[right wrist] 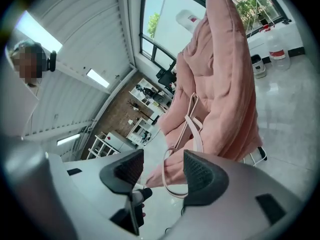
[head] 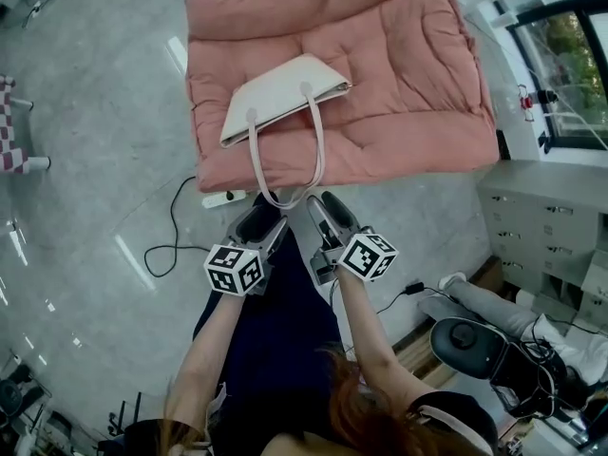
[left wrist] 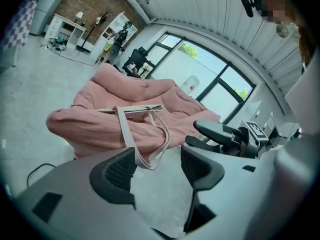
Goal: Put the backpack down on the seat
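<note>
On the pink seat [head: 408,84] the cream bag [head: 283,91] lies flat, well inside the edges, its long axis running slantwise from near-left to far-right in the head view. Its straps [head: 320,155] trail off the seat's near edge and hang in a loop toward the person. The left tongs [head: 264,218] and right tongs [head: 326,207] sit side by side just short of that loop, both released, jaws wide with nothing pressed between them; each gripper view shows the loop ahead in the gap, untouched. Neither hand is clearly nearer, since the loop hangs about midway between them. The put-down looks finished, so the next move is likely a straight pull back. Bare floor [head: 95,160] lies behind and to the left; a power strip [head: 224,199] and cable lie near the seat's edge, and a cabinet [head: 541,217] stands to the right.
</note>
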### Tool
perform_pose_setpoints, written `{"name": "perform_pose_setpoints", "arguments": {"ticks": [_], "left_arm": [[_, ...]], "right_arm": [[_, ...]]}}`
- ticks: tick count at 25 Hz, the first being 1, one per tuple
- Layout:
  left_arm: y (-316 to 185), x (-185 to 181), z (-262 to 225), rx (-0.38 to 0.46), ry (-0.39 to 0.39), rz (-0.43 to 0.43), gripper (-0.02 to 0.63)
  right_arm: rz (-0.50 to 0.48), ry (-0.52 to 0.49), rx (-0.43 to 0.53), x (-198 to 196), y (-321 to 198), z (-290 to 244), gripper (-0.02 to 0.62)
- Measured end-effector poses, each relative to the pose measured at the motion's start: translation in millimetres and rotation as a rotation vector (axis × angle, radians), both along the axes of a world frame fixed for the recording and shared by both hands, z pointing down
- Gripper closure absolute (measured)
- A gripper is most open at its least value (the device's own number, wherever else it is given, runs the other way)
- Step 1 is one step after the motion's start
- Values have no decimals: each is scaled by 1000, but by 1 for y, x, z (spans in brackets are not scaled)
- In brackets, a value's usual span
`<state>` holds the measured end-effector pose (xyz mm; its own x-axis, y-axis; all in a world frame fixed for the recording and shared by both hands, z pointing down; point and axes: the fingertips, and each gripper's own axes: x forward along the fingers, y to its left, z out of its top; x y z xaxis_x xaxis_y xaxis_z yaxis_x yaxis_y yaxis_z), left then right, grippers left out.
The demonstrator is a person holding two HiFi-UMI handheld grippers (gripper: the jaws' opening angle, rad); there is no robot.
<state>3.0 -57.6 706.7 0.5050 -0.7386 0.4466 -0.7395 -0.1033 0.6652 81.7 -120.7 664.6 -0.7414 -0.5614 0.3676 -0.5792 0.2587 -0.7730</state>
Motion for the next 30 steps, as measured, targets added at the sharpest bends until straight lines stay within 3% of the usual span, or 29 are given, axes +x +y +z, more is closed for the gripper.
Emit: {"name": "perform_pose_setpoints", "arguments": {"ticks": [12, 15, 18, 23, 30], "left_arm": [[-20, -3, -94, 154, -46, -29, 330], [-33, 11, -109, 192, -61, -30, 330], [-52, 2, -137, 237, -68, -43, 330], [-51, -12, -224, 331, -151, -12, 330], [-110, -5, -305, 466, -252, -42, 330]], "right_arm": [[0, -32, 78, 14, 14, -76, 354], [-2, -34, 111, 34, 4, -92, 354], [10, -46, 151, 31, -11, -123, 354], [17, -68, 225, 12, -4, -204, 354], [-15, -54, 401, 8, -64, -279, 354]]}}
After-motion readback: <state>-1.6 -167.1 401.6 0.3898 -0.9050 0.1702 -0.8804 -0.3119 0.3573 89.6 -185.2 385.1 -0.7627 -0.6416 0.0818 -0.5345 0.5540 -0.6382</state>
